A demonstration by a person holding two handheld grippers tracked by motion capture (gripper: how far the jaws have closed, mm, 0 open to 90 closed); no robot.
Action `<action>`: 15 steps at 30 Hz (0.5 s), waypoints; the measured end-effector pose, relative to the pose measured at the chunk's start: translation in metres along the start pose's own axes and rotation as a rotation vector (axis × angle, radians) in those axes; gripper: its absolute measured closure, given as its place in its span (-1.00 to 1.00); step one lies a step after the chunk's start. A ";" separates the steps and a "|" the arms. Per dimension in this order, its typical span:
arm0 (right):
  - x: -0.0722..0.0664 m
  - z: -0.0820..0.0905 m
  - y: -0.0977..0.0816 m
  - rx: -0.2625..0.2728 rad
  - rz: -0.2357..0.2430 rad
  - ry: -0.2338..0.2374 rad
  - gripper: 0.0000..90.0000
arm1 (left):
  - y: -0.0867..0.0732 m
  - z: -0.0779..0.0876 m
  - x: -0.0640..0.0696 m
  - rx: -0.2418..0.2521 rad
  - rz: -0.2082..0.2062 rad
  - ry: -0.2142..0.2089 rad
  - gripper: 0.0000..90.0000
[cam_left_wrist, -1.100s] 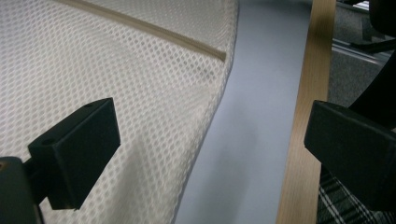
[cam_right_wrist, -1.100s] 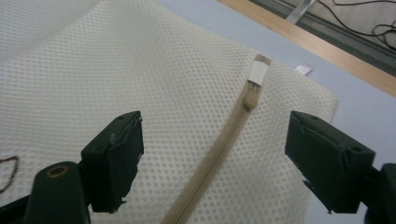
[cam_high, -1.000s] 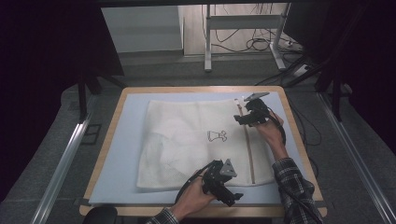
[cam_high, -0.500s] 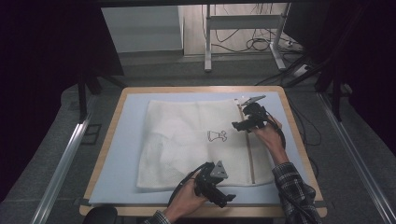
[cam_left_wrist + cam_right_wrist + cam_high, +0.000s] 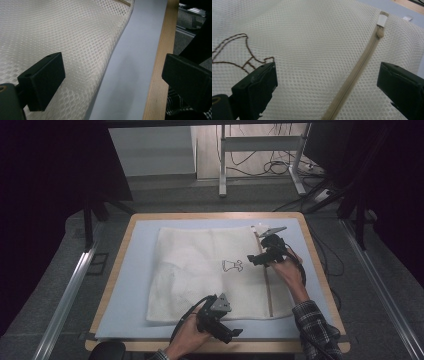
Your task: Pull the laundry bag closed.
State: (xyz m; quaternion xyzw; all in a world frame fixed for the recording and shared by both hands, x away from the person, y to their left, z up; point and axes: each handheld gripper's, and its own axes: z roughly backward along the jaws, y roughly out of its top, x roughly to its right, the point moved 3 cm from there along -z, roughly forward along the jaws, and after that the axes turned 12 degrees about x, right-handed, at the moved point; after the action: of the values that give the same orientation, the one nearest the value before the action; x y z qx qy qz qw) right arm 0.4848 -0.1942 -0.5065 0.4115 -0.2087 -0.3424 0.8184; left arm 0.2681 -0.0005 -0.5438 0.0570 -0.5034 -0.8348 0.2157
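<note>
Mesh bag (image 5: 317, 50) is running off every edge in the right gripper view; its zipper (image 5: 354, 75) is leaving at the bottom and the brown embroidery (image 5: 234, 52) is getting cut at the left. In the high view, embroidery (image 5: 232, 265) is too small to read. Plaid sleeve (image 5: 315, 330) is cropping out at the bottom.

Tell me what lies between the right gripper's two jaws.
In the right gripper view, the open right gripper frames bare mesh of the laundry bag, with its beige zipper running between the jaws.
</note>
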 end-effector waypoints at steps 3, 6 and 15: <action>-0.005 0.005 -0.001 0.007 0.013 0.002 -0.94 | -0.001 0.004 0.000 -0.001 -0.008 0.009 -0.90; -0.009 0.011 -0.005 0.009 0.032 -0.004 -0.96 | -0.003 0.008 0.000 -0.005 -0.013 0.011 -0.90; -0.017 0.026 -0.014 0.029 0.010 0.004 -0.98 | -0.008 0.013 0.000 -0.035 -0.038 0.029 -0.91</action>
State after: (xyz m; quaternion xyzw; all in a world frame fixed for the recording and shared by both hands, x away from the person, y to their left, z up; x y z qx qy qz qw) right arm 0.4512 -0.2021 -0.5041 0.4230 -0.2141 -0.3347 0.8144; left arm 0.2613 0.0138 -0.5446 0.0747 -0.4846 -0.8463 0.2082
